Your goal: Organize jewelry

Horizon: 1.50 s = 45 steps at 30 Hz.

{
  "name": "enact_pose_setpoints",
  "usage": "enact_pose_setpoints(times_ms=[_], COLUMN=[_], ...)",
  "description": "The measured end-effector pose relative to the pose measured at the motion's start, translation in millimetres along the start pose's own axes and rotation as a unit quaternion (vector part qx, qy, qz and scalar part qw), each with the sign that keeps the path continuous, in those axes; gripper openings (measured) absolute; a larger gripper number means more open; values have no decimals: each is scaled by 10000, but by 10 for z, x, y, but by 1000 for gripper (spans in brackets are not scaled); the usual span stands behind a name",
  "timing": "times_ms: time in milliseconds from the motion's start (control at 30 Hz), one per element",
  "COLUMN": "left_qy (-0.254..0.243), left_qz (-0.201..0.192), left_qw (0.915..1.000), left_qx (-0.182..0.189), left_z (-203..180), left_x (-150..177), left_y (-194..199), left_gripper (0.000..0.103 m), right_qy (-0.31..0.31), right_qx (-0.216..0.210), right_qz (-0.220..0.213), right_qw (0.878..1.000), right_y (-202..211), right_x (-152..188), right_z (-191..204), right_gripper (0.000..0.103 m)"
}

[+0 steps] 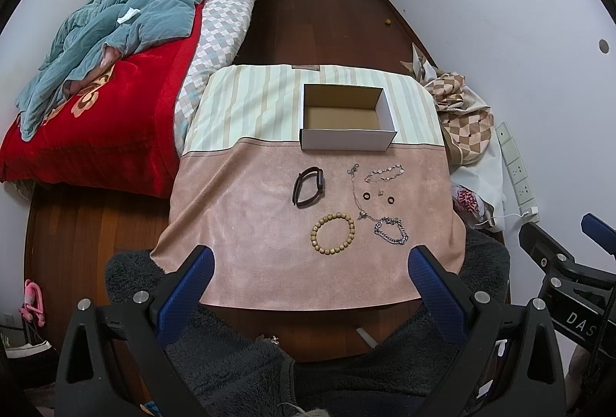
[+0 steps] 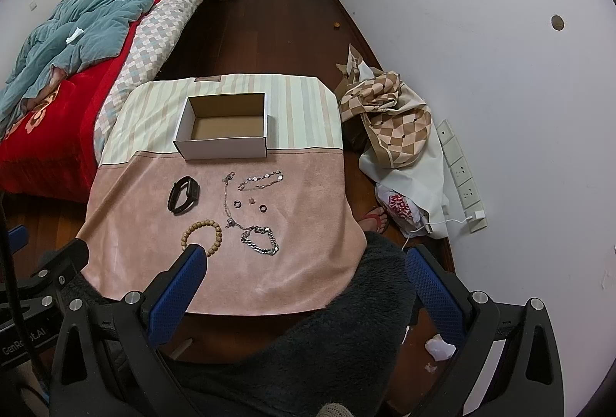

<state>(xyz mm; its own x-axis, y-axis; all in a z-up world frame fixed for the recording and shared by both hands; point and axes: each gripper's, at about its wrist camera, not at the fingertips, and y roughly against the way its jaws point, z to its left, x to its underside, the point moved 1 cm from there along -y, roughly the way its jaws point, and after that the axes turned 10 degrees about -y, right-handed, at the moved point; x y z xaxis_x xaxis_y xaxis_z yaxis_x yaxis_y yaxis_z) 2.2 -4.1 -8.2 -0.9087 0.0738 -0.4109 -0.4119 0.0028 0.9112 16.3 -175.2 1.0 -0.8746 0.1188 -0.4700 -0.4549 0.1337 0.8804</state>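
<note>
Both grippers hover at the near edge of the table (image 1: 238, 224), nothing in either one. The left gripper (image 1: 310, 268) has its jaws spread wide, and so does the right gripper (image 2: 304, 268). The jewelry lies on the pink cloth: a black band (image 1: 308, 186), a wooden bead bracelet (image 1: 332, 233), a silver chain bracelet (image 1: 390, 231), a thin necklace (image 1: 356, 191), two small dark rings (image 1: 366, 195). Behind them sits an open box (image 1: 346, 139), empty.
</note>
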Motion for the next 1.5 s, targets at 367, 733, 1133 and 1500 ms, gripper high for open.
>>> enact_pose_setpoints(times_ms=[367, 733, 1133, 1500], left_qy=[26, 38, 35, 20], left_qz=[8, -4, -5, 87], left_qw=[10000, 10000, 10000, 9983], left_qx=[-2, 16, 24, -580], left_z=[-38, -19, -20, 60], left_x=[-9, 15, 17, -184], left_y=[-6, 4, 2, -597], left_gripper=[103, 103, 103, 103], right_qy=[32, 59, 52, -191], right_qx=[-20, -10, -6, -67], right_qz=[5, -13, -42, 16], right_qw=[10000, 10000, 10000, 9998], right_y=[-1, 27, 46, -504], right_x=[-5, 10, 10, -208], right_z=[-33, -19, -2, -127], right_gripper=[103, 103, 103, 103])
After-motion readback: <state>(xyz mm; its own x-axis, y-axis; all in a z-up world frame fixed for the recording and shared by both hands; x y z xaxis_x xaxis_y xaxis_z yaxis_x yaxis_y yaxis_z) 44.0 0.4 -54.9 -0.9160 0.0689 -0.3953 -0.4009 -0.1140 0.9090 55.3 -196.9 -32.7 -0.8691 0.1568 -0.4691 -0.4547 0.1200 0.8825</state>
